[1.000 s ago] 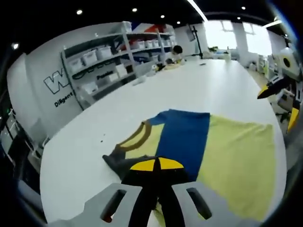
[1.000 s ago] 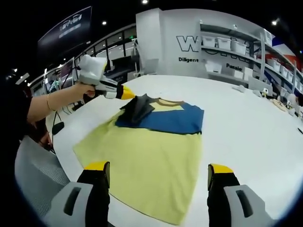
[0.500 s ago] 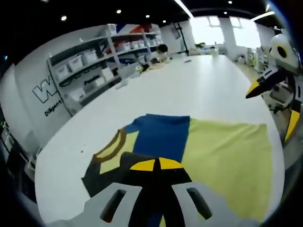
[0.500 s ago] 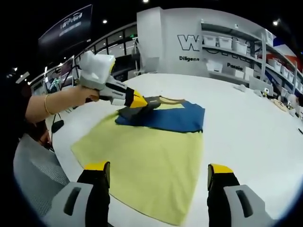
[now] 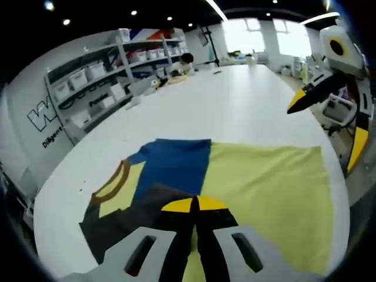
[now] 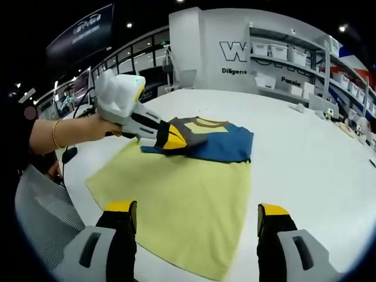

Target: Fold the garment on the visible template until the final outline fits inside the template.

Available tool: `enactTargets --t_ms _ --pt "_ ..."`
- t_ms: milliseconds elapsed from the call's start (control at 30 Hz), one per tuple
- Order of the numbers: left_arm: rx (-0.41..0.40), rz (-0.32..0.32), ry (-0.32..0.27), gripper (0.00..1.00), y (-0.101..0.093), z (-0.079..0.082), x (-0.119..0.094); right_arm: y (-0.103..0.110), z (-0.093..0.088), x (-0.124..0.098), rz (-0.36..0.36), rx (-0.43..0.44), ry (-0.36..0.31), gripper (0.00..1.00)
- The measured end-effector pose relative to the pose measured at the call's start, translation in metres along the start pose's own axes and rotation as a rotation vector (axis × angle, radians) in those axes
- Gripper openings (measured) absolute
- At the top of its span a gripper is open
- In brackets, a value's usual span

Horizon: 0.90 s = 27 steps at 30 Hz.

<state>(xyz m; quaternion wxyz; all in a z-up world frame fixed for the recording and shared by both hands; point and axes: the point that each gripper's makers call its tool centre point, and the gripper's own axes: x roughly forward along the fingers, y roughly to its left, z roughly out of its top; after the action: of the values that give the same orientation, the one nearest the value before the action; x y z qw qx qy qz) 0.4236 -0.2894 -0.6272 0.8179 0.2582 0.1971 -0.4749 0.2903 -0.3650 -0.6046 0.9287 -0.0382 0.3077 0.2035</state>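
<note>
left tool [image 6: 172,140] clamped on dark sleeve [image 5: 126,217] over yellow-blue garment [image 6: 182,194], white table [image 6: 305,164]

Lying flat on the white table [image 6: 305,153]: a short-sleeved T-shirt [image 6: 188,188], pale yellow over the body, with a blue band [image 6: 226,147] across the chest and a brown-ribbed neckline [image 5: 111,183]. Spreading smooth and unfolded at the hem end, toward the table's near edge in the right gripper view. Folding inward at 1 shoulder, a dark grey sleeve [image 5: 126,220] being pinched between the closed yellow tips of the left gripper [image 6: 172,141] and draped over the blue and yellow chest area.
</note>
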Motion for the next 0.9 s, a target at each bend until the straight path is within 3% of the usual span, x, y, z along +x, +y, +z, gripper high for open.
enactTargets --t_ms 233,400,500,733,900 --pt "-0.003 -0.03 -0.013 0.02 -0.011 0.001 0.0 -0.004 0.0 0.001 -0.01 0.01 -0.004 0.82" --pt "0.01 -0.002 -0.031 0.05 -0.003 0.002 -0.009 -0.005 0.005 0.002 -0.011 0.015 -0.017 0.82" --pt "-0.023 0.045 -0.047 0.22 0.012 0.0 -0.02 -0.004 0.01 0.003 -0.01 0.007 -0.025 0.82" --pt "-0.148 0.132 -0.065 0.49 0.044 -0.013 -0.039 0.006 0.02 0.01 0.023 -0.018 -0.034 0.84" --pt "-0.154 0.169 -0.094 0.71 0.055 -0.016 -0.048 0.014 0.028 0.014 0.052 -0.037 -0.052 0.86"
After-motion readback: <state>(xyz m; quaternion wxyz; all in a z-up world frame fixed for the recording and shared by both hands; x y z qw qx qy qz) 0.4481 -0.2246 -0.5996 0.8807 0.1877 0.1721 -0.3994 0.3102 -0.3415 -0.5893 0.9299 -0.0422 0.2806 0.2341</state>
